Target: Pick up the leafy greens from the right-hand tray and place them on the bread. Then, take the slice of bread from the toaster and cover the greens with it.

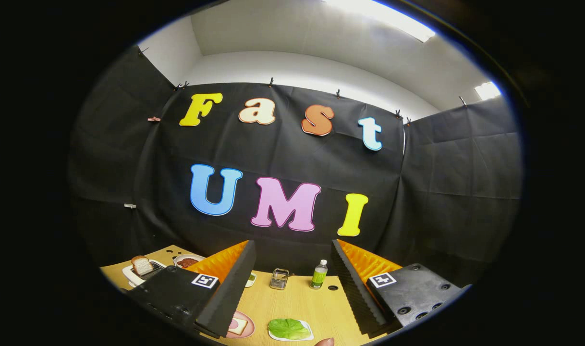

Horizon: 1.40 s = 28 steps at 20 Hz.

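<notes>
Green lettuce leaf (288, 328) lies on its tray (308, 328), low between the wide-open, empty gripper (290, 283) fingers.

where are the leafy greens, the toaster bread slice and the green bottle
leafy greens (287, 328), gripper view, middle of the leaf
bread slice (141, 265), gripper view, its crumb face
green bottle (318, 276), gripper view, its label

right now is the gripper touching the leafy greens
Apart. The gripper view shows the open gripper raised, with bare table between its fingers and the leafy greens lying untouched on their tray.
</notes>
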Each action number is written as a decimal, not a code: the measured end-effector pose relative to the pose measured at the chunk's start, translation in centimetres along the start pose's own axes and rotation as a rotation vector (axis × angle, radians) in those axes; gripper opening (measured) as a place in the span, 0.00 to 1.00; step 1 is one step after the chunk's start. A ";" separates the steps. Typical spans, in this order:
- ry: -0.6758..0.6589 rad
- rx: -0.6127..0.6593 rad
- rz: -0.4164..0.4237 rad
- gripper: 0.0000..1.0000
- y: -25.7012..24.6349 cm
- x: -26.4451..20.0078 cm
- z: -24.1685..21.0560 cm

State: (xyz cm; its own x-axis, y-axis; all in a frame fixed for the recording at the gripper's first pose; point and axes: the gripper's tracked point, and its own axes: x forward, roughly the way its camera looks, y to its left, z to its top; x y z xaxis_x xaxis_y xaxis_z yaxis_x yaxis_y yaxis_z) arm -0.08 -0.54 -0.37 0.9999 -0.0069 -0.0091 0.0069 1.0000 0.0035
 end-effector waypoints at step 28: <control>0.861 -0.022 0.370 0.97 -1.5 3.4 -40.2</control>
State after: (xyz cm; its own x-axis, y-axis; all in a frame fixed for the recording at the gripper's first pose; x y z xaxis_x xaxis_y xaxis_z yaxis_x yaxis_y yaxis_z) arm 2.93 -1.92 -40.62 0.5873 0.3076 -0.7486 -0.3193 0.9380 0.1350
